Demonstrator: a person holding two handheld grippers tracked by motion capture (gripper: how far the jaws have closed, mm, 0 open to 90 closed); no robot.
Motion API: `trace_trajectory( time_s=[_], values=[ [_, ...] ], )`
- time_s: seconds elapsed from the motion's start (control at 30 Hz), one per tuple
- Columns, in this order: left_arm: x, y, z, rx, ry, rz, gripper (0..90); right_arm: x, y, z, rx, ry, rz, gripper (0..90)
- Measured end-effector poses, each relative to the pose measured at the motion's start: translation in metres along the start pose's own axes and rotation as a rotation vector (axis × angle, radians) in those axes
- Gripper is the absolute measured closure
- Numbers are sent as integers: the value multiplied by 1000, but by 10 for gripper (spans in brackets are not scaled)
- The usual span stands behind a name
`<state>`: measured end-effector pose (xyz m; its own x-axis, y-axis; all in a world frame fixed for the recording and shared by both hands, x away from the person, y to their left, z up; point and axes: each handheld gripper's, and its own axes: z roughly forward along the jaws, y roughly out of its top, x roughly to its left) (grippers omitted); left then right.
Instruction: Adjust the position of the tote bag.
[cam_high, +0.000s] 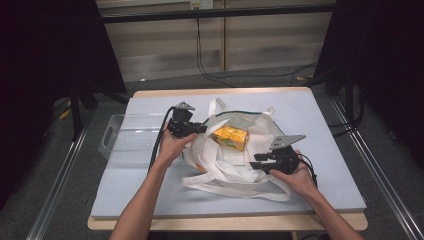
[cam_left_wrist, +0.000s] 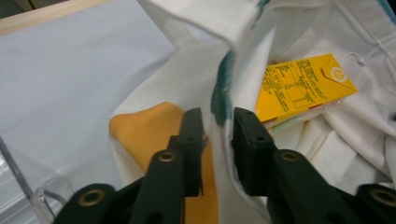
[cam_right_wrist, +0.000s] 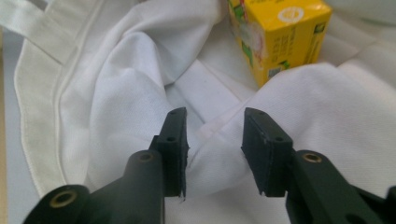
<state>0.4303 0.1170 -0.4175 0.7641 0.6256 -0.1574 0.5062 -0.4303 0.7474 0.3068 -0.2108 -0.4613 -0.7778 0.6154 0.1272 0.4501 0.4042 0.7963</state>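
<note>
White cloth bag (cam_high: 235, 160) lies mid-worktop (cam_high: 320, 125), yellow carton (cam_high: 230, 137) in its mouth. Left hand-held gripper (cam_high: 202, 128) at bag's left rim; its own view shows rim cloth btwn the jaws w/ gaps both sides, not pinched, plus an orange patch (cam_left_wrist: 149, 130) on the bag. Right hand-held gripper (cam_high: 253, 161) at bag's near-right edge, jaws apart astride a fold. Clear bin (cam_high: 125, 140) left of bag.
</note>
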Motion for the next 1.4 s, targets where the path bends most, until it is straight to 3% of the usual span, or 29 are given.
trace_trajectory(
  time_s=[0.47,0.5,0.67,0.77,0.9,1.0,1.1,1.13,1.17,1.2,1.33,1.4],
  values=[
    [-15,-28,-37,-152,-79,8,386,0,4,-20,-92,-8,3,462],
    [-17,-32,-44,-186,-109,6,375,0,4,-21,-94,-12,2,453],
    [-27,-43,-64,-214,-86,45,311,0,4,-21,-88,-20,-5,436],
    [-30,-48,-70,-219,-96,47,264,0,5,-21,-91,-21,-4,446],
    [-38,-61,-78,-191,-76,66,185,-2,6,-23,-101,-24,-4,468],
    [-50,-77,-86,-156,-84,112,201,-3,6,-23,-102,-30,-9,482],
    [-55,-87,-92,-149,-78,124,195,-3,6,-24,-105,-25,-12,491],
    [-57,-95,-98,-168,-61,135,182,-2,7,-23,-102,-27,-22,492],
    [-57,-95,-98,-168,-61,135,175,-2,7,-23,-102,-27,-22,492],
    [-56,-101,-102,-173,-61,109,152,-3,8,-22,-103,-29,-22,491],
    [-58,-111,-109,-178,-57,101,135,-3,11,-20,-105,-31,-24,488],
    [-58,-124,-115,-181,-47,82,117,-4,15,-19,-115,-31,-31,480]
  ],
)
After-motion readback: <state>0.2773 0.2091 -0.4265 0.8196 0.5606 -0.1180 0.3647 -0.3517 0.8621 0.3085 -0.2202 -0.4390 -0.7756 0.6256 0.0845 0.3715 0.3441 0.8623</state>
